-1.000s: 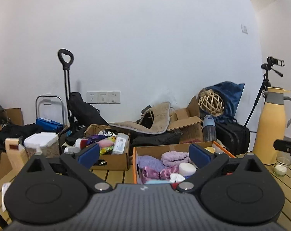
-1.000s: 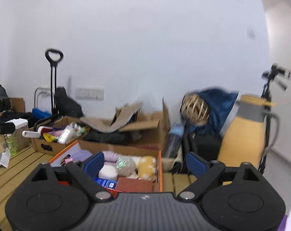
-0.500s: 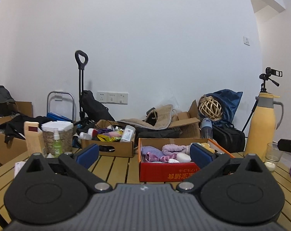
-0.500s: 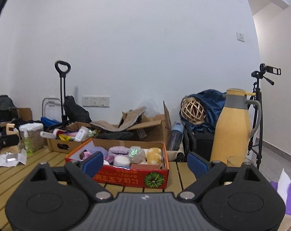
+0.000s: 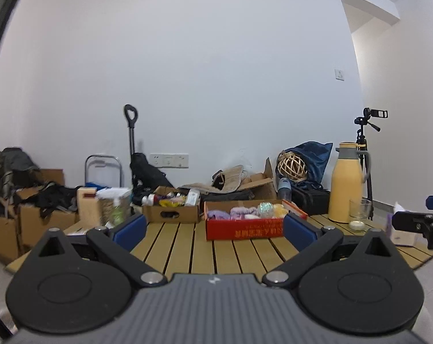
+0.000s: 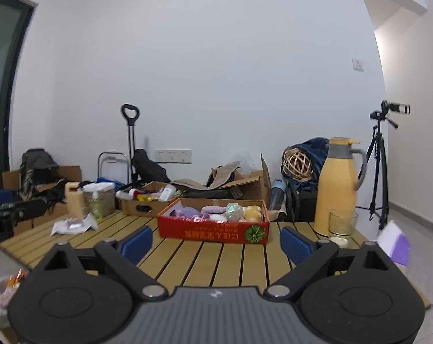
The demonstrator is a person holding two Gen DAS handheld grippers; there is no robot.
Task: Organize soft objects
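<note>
Both tongs, left point(image 5: 213, 229) and right point(image 6: 216, 242), are held spread and empty over the slatted surface point(image 6: 216, 261). Beyond, at frame centre, the red box point(image 6: 213, 229) holds the soft objects point(image 6: 213, 211); light, squashy, best pinched mid-bulge.

The red box point(image 6: 213, 230) carries a line of yellow Chinese characters along its front side, printed upside down and too blurred to read, beside a round green emblem point(image 6: 254, 233). A small pale logo mark sits on each gripper body, unreadable.
</note>
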